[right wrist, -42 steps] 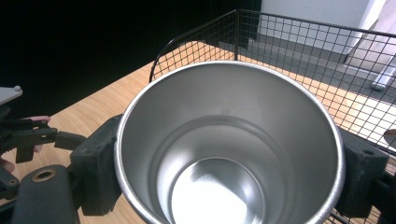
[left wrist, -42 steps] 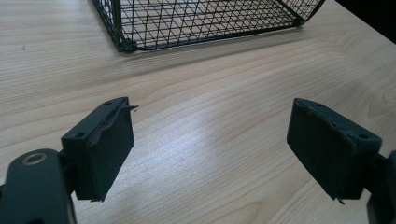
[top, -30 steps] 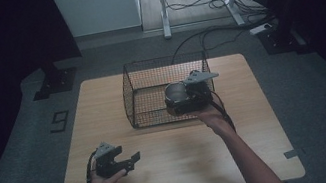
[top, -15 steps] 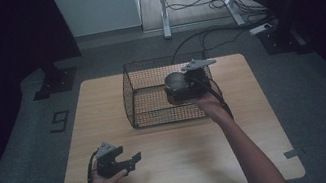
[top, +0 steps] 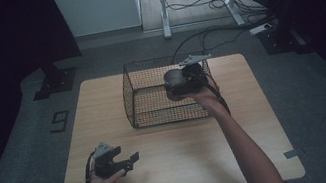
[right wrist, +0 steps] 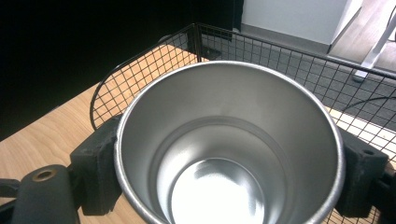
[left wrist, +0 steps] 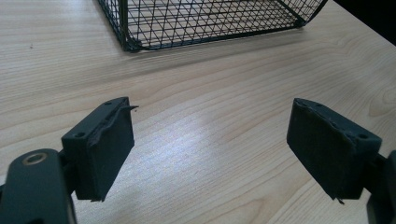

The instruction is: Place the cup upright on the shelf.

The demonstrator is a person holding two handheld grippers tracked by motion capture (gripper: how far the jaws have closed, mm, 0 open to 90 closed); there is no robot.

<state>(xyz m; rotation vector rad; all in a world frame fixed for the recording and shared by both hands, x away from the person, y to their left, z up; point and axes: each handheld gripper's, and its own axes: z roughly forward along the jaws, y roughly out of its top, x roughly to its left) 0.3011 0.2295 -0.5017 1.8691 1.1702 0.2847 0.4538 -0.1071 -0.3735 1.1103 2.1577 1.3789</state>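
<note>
The right gripper (top: 177, 85) clamps a shiny round steel cup (right wrist: 229, 149) between its jaws, now carried farther out, above the black wire mesh basket (top: 150, 105) at the light wooden table's (top: 258, 125) far side. The right forearm reaches forward. The left gripper (left wrist: 210, 144) rests near-left, jaws spread wide.

Your high view is dim, with black surrounds and only the table (top: 178, 160) softly lit. Closer in, both gripper views are bright and sharp: a pale sheen lies on the wood, and glare whitens the cup's (right wrist: 224, 154) floor.
</note>
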